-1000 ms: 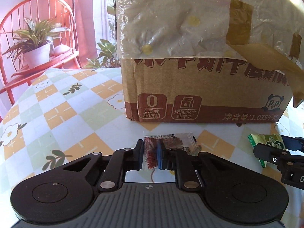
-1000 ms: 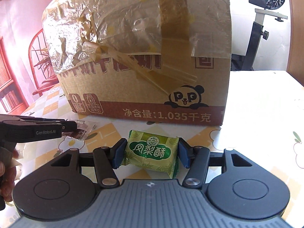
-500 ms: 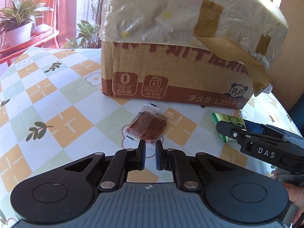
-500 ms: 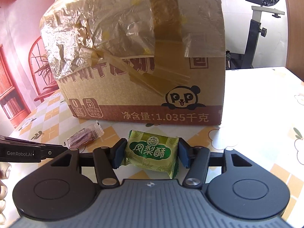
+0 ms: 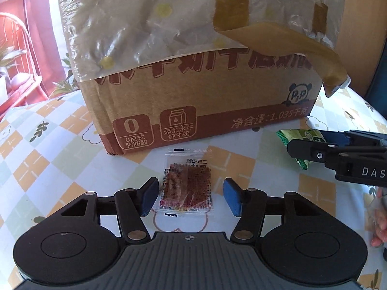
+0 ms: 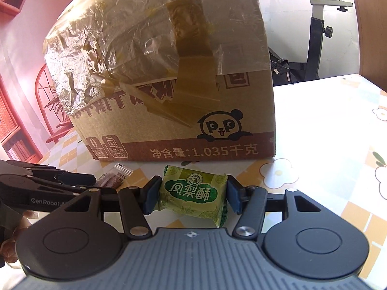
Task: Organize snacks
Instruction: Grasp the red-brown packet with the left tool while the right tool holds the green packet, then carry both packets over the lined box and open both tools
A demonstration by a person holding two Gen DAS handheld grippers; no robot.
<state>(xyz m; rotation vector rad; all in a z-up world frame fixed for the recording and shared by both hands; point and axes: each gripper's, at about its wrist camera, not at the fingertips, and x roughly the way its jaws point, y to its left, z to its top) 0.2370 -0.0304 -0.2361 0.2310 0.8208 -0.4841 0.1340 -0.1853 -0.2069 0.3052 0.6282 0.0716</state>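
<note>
A clear packet of red-brown snack [image 5: 187,184] lies flat on the tablecloth between the blue pads of my open left gripper [image 5: 191,197], which does not touch it. It also shows in the right wrist view [image 6: 113,177]. My right gripper [image 6: 192,197] is shut on a green pineapple-cake packet [image 6: 196,194], held just above the table. The green packet [image 5: 298,137] and right gripper show at the right edge of the left wrist view. A large taped cardboard box [image 5: 200,77] stands just behind both snacks; it fills the right wrist view [image 6: 169,84] too.
The table has a checked floral cloth [image 5: 48,149]. A red chair with a plant [image 5: 14,72] stands far left. An exercise bike [image 6: 321,31] stands behind the table at right. Sunlit tabletop [image 6: 326,133] lies right of the box.
My left gripper let go of the red-brown packet, drew back, then opened wide and came back around it on the table. My right gripper still holds the green packet, closer to the box.
</note>
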